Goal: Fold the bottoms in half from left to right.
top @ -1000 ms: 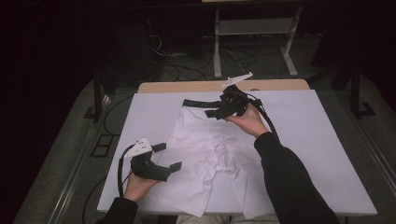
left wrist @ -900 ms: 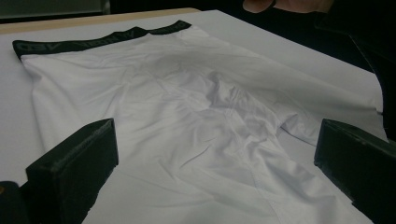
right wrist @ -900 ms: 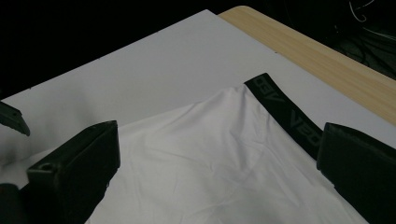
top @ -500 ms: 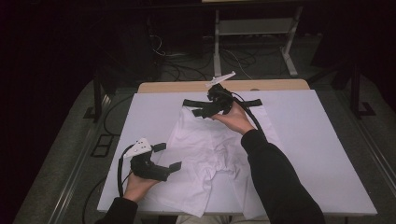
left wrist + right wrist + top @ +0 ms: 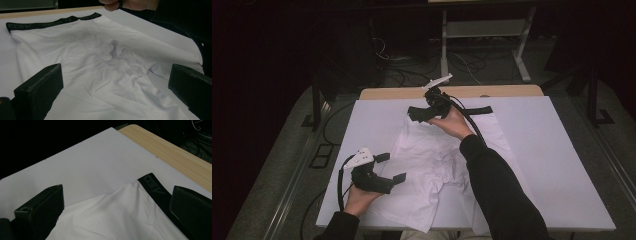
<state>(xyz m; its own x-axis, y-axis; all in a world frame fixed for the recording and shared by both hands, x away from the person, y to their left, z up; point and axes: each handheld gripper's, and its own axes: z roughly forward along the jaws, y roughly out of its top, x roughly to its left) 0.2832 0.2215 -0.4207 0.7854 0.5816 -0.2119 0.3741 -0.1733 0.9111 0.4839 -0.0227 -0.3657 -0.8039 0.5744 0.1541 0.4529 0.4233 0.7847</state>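
white shorts (image 5: 447,170) with a black waistband (image 5: 479,110) lie spread on a white sheet (image 5: 562,165) that covers the table (image 5: 492,91), whose wooden edge shows along the far side. the waistband runs along the far end of the shorts, near the wood; the legs point toward the person, and the cloth is creased and bunched around the middle, with one leg hem reaching close to the sheet's near edge.

the right gripper (image 5: 418,113) is held over the far left corner of the shorts, at the waistband's end. its fingers (image 5: 414,110) are spread wide and hold nothing. in the right gripper view the waistband's corner (image 5: 152,185) sits between the two fingers, nearer the right one, with bare sheet beyond it and the wooden strip farther off. whether the fingers touch the cloth cannot be told. the right hand (image 5: 451,122) and dark sleeve (image 5: 497,195) lie across the shorts, and the cable (image 5: 472,122) trails back along the arm.

the left gripper (image 5: 391,167) is at the near left, just beside the left edge of the shorts, above the sheet. its fingers are likewise spread apart and empty, pointing across toward the cloth. the left gripper view looks over the whole garment between the fingers, with the waistband (image 5: 50,23) at the far end and the other hand (image 5: 130,3) at the top.
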